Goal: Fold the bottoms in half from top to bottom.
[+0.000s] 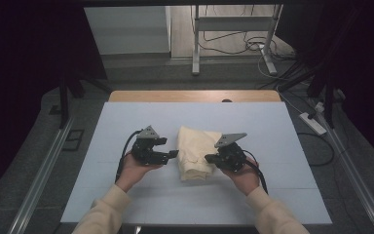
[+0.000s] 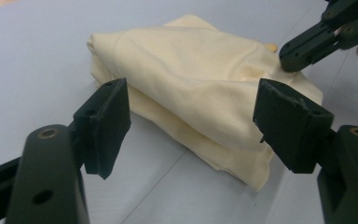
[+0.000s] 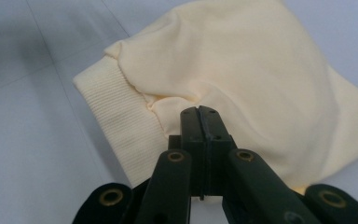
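The folded cream garment [image 1: 196,152] lies at the centre of the pale blue worktop [image 1: 126,204]. The right claw [image 1: 208,158], jaws pressed together, rests at its right edge; whether fabric is caught cannot be told. The left claw [image 1: 171,147] stands spread just beside its left edge, holding nothing.
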### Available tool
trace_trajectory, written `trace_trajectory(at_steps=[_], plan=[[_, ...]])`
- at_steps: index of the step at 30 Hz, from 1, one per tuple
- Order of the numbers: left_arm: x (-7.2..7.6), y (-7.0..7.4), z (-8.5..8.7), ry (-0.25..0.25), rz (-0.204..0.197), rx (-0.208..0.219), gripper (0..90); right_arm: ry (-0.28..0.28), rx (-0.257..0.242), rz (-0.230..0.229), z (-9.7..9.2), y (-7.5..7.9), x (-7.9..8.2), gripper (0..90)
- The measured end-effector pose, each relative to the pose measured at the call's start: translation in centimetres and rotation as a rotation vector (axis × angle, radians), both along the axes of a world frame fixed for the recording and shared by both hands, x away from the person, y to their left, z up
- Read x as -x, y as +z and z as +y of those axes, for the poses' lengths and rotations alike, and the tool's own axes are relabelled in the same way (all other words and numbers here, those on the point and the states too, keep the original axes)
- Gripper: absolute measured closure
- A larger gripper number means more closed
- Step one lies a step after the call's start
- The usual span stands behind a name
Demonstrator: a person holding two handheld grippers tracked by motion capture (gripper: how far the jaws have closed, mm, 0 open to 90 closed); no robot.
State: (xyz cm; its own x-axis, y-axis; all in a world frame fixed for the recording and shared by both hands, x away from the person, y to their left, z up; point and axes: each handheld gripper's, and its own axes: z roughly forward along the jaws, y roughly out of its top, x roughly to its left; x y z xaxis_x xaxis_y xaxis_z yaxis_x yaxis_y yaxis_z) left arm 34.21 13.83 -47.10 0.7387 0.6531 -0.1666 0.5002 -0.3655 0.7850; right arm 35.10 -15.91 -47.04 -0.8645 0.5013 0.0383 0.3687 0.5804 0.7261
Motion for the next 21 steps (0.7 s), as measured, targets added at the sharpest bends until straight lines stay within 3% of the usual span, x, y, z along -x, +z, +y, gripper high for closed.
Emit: trace_trajectory(at_steps=[7, 12, 21], plan=[[0.4, -0.1, 0.1, 0.0, 0.004, -0.004, 27.2, -0.022, -0.014, -0.007, -1.5, 0.5, 0.4, 89.2], [0.6, 0.0, 0.6, 0.014, 0.008, 0.012, 27.2, -0.036, 0.011, -0.021, -2.5, 0.4, 0.6, 89.1], [1.6, -0.5, 2.1, 0.033, 0.018, 0.004, 27.2, -0.08, 0.025, -0.02, -4.7, 0.2, 1.1, 89.0]])
